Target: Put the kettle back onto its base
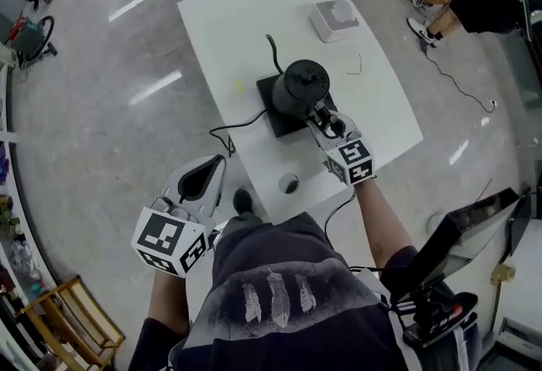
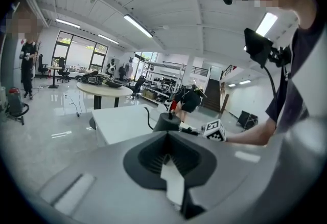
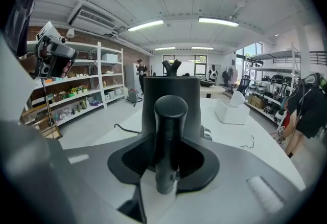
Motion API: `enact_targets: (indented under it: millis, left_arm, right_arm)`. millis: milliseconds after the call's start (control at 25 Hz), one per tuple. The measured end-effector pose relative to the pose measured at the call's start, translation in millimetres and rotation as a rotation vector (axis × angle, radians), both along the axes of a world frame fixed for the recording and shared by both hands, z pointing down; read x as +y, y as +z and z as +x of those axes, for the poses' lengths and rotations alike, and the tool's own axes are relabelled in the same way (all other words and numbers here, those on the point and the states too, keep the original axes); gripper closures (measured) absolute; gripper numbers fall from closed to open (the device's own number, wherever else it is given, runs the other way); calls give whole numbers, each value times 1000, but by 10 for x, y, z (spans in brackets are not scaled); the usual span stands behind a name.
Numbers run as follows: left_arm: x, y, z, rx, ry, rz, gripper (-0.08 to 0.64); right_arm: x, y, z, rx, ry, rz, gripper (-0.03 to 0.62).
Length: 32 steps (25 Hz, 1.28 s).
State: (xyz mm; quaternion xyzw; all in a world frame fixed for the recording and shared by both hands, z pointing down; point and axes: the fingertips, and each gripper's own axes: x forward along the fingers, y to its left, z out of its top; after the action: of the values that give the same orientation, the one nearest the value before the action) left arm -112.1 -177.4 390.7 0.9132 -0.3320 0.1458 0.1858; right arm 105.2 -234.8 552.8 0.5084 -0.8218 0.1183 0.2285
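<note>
White table ahead — the black gooseneck kettle already sat on its flat black base. My right claw stood slack around its handle; left claw closed, empty. Only backing away remained, I judged.

You're at a white table on glossy grey floor; shelving alongside, strip lights overhead, windows beyond.

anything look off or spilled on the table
Nothing stands out. The kettle sits upright on its base, with no spill on the table. Only small things: a loose wire scrap, and the cord trailing off the table edge.
</note>
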Motion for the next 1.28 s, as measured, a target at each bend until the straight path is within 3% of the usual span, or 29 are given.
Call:
enact_targets:
  millis: [80, 200, 360, 520, 840, 1280]
  left_arm:
    - [-6, -51, -13, 8, -6, 10, 560]
    - [8, -106, -43, 20, 1, 18, 560]
    - [3, -73, -140, 36, 24, 13, 560]
    - [1, -15, -118, 54, 74, 9, 560]
    - [126, -25, 179, 51, 175, 11, 560]
    - [534, -354, 578, -35, 106, 94, 560]
  right_arm:
    - [28, 22, -4, -2, -8, -56, 388]
    - [95, -44, 57, -8, 14, -92, 333]
    - [190, -240, 218, 36, 103, -59, 281]
    - [321, -568, 303, 75, 166, -6, 264]
    - [654, -1166, 264, 76, 169, 108, 264]
    - [915, -1918, 397, -162, 52, 303, 264]
